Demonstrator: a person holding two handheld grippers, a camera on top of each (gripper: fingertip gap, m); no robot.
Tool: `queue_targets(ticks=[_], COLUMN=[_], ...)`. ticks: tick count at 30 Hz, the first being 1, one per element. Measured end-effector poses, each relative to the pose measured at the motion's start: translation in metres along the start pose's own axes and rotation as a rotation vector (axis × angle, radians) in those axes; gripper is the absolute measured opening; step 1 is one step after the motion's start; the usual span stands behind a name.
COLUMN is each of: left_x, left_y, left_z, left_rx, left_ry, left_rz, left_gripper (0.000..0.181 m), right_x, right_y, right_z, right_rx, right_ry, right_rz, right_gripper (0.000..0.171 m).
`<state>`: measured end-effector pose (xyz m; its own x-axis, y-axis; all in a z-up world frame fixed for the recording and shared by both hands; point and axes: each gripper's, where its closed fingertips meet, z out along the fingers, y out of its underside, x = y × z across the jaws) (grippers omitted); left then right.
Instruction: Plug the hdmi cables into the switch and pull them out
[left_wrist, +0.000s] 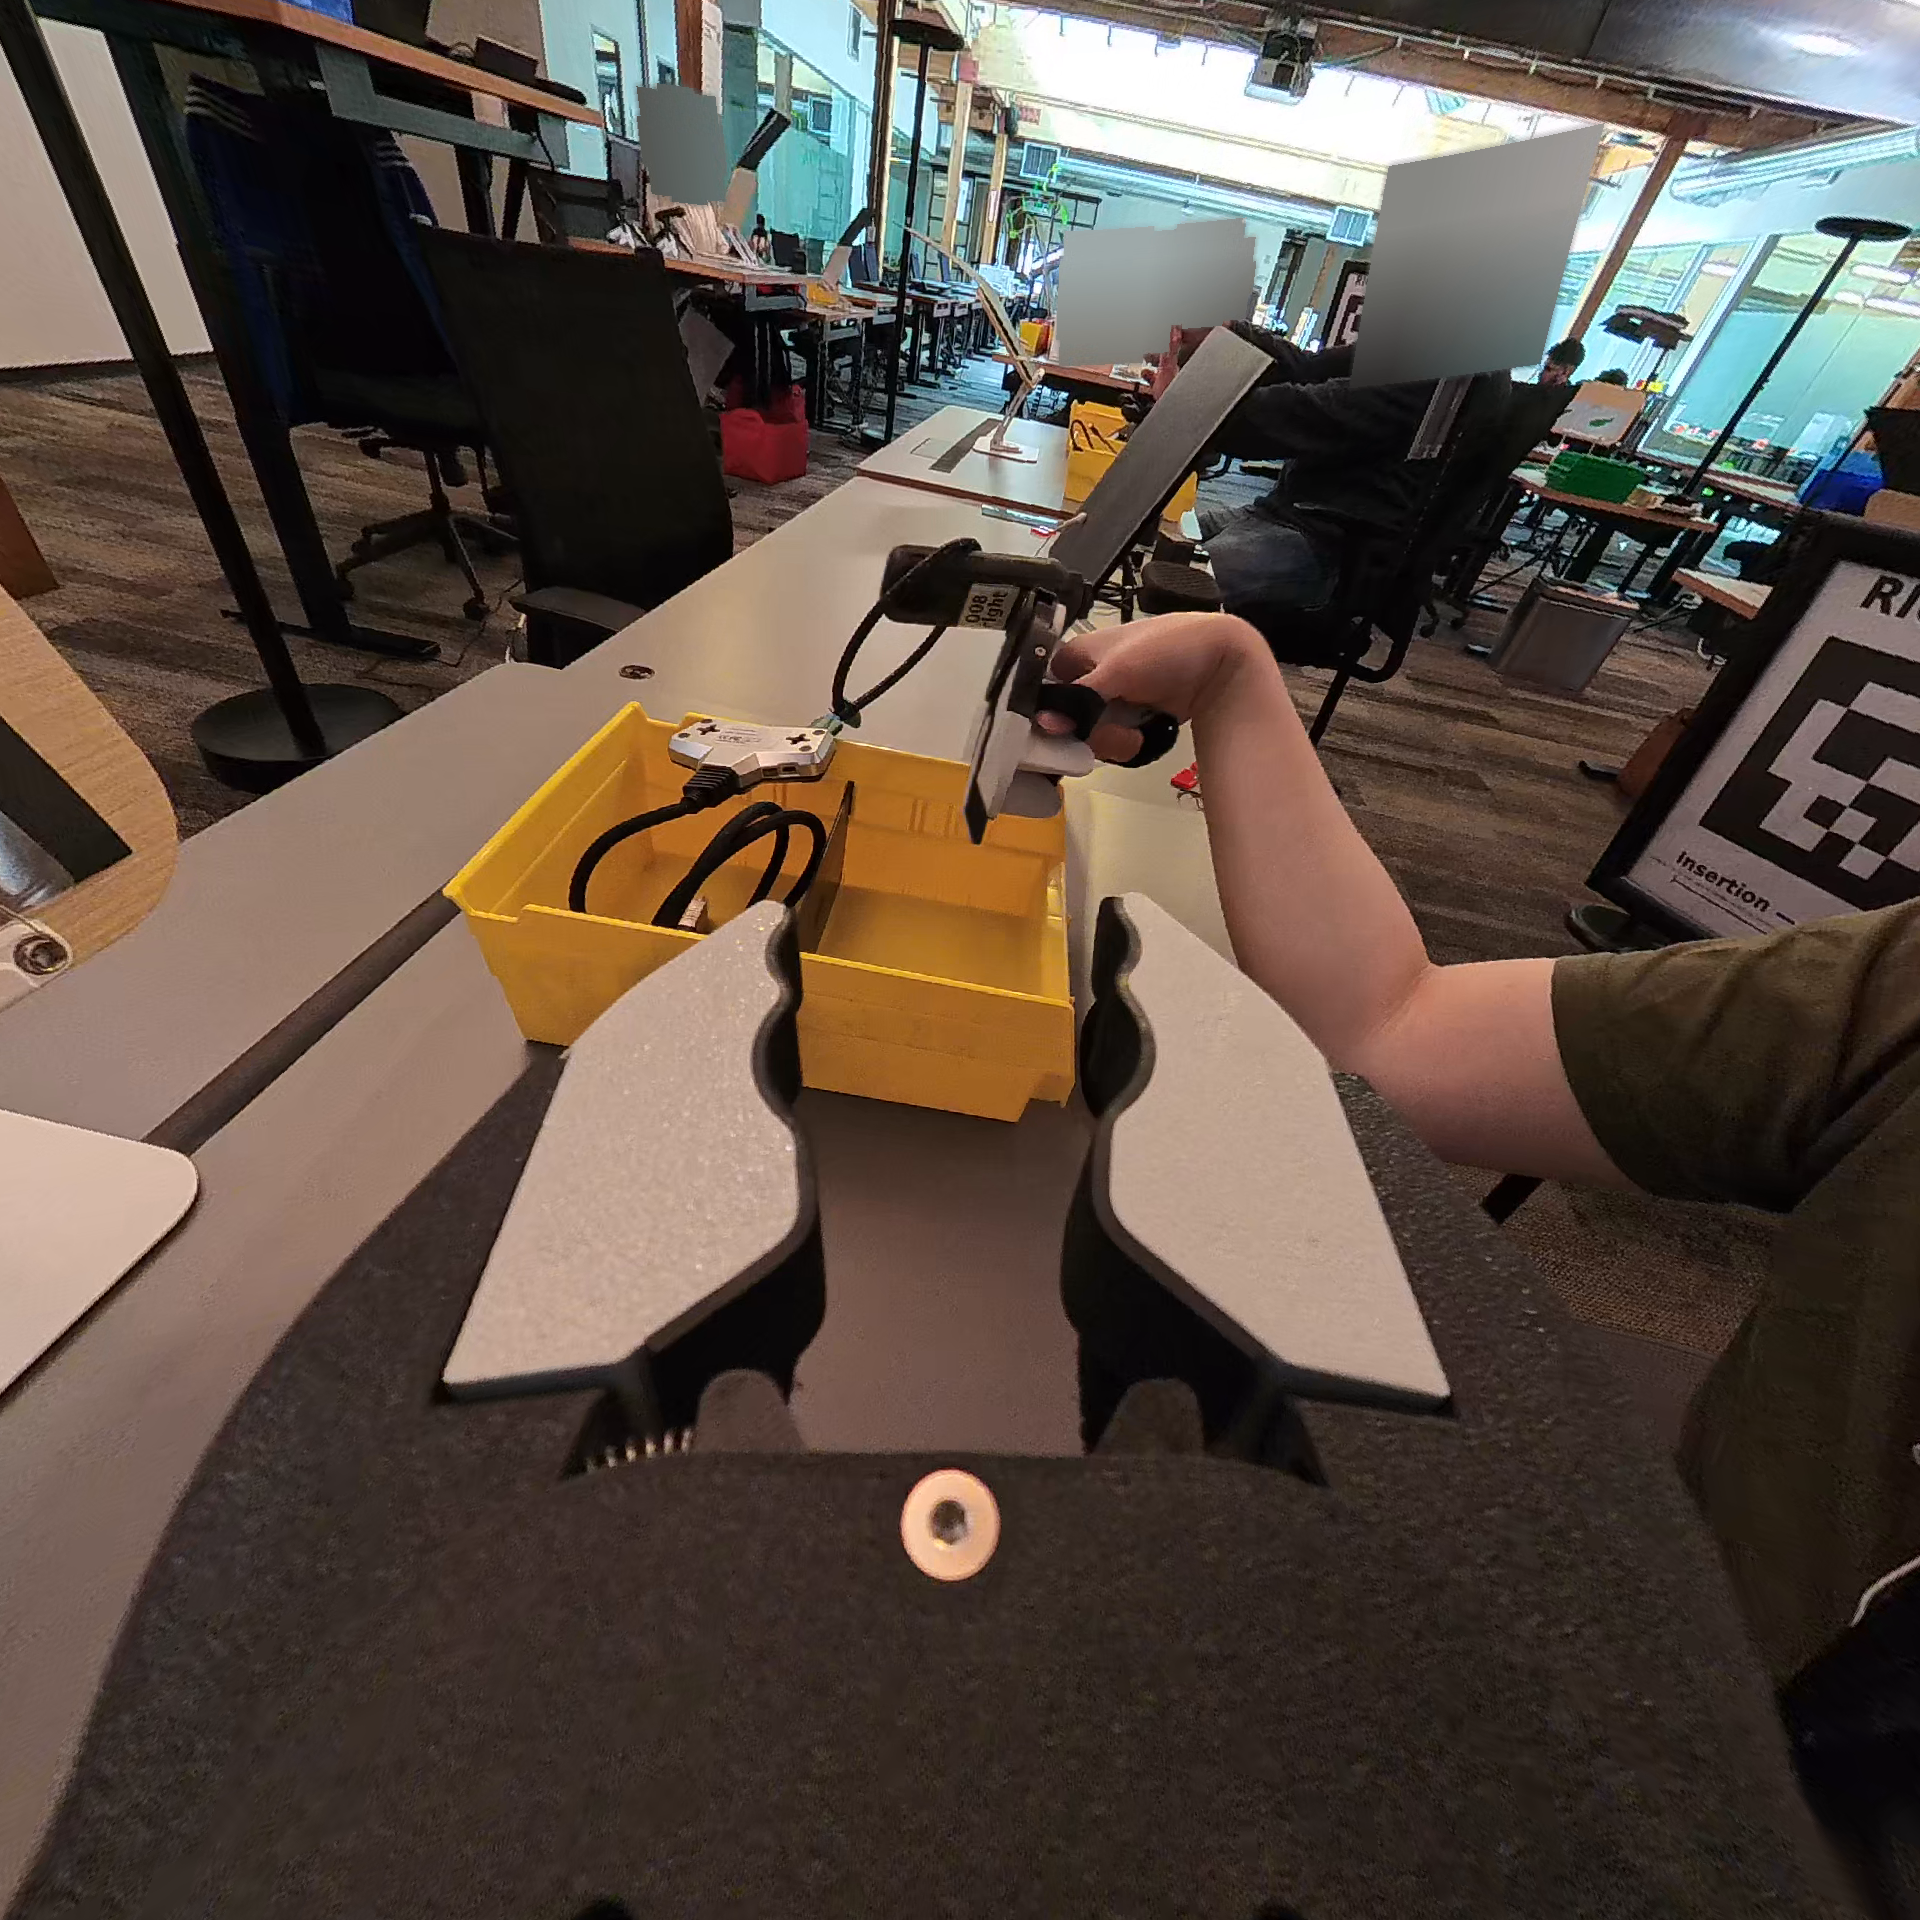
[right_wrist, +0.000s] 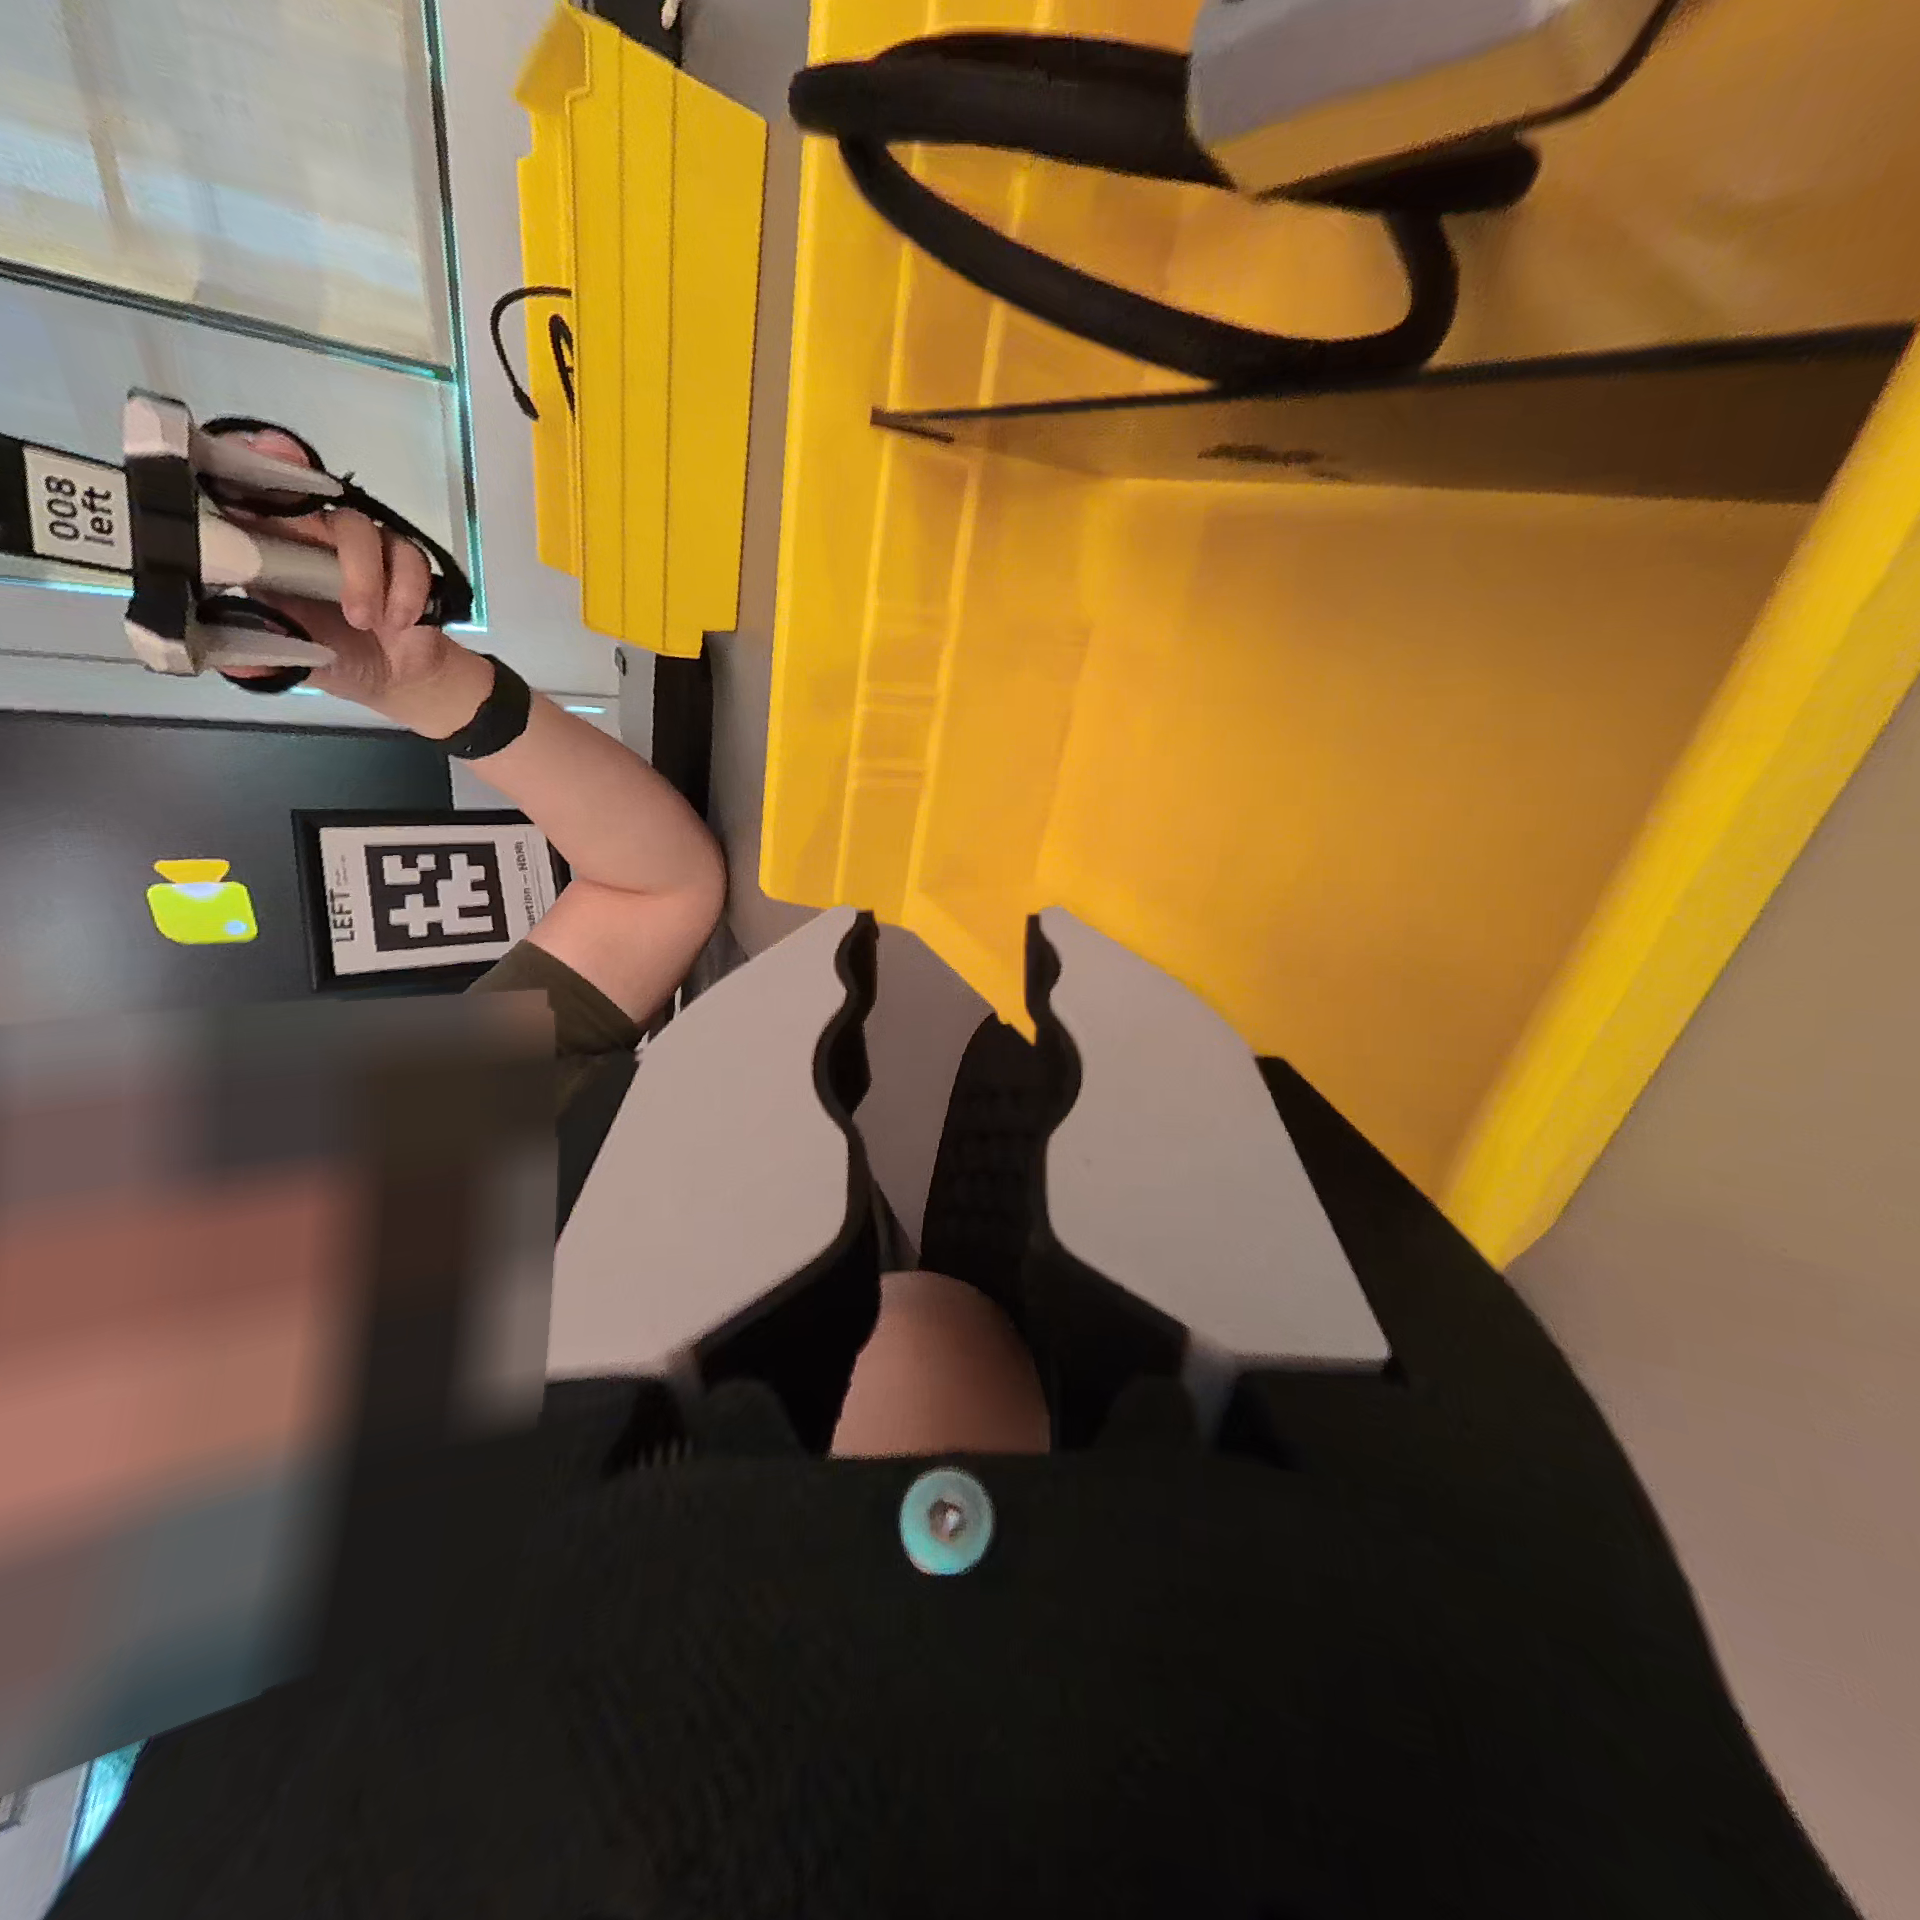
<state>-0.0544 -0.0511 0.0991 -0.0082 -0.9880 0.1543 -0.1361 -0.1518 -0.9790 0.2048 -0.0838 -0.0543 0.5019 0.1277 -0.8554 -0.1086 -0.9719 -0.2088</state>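
A yellow bin (left_wrist: 935, 1049) stands on the grey table, split by a black divider (left_wrist: 831, 852). Its left compartment holds a coiled black HDMI cable (left_wrist: 727, 862). One end of the cable runs up to the silver switch (left_wrist: 753, 750), which rests on the bin's far rim. My left gripper (left_wrist: 948, 914) is open and empty, just in front of the bin. My right gripper (right_wrist: 948, 925) is open and empty, rolled sideways above the empty right compartment near the far right corner (left_wrist: 997, 779). Its view shows the divider (right_wrist: 1455, 426), cable (right_wrist: 1091, 301) and switch (right_wrist: 1403, 94).
A second yellow bin (left_wrist: 1101, 436) sits farther along the table. A black chair (left_wrist: 582, 416) stands at the left edge, and a framed marker sign (left_wrist: 1829, 790) is on the right. A white pad (left_wrist: 73, 1216) lies near left. People sit at the back right. Left tips to right tips: about 30 cm.
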Motion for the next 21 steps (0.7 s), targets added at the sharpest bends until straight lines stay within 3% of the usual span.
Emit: queue_targets(ticks=[6,14,21], left_x=[0.001,-0.001,-0.001], left_y=[-0.001,-0.005,-0.015], left_z=[-0.002,-0.009,-0.022], left_rx=[-0.002,0.018,0.071], left_ry=[0.002,0.009,0.014], left_rz=[0.006,0.000,-0.005], left_gripper=[0.054,0.055,0.055], right_x=[-0.008,-0.002,0.012], right_y=[0.040,0.086,0.107], right_z=[0.010,-0.004,-0.042], right_rx=[-0.175,-0.232,-0.032], right_ry=[-0.052,0.015,0.059], right_rz=[0.000,0.092,0.253], right_gripper=[0.018,0.004,0.000])
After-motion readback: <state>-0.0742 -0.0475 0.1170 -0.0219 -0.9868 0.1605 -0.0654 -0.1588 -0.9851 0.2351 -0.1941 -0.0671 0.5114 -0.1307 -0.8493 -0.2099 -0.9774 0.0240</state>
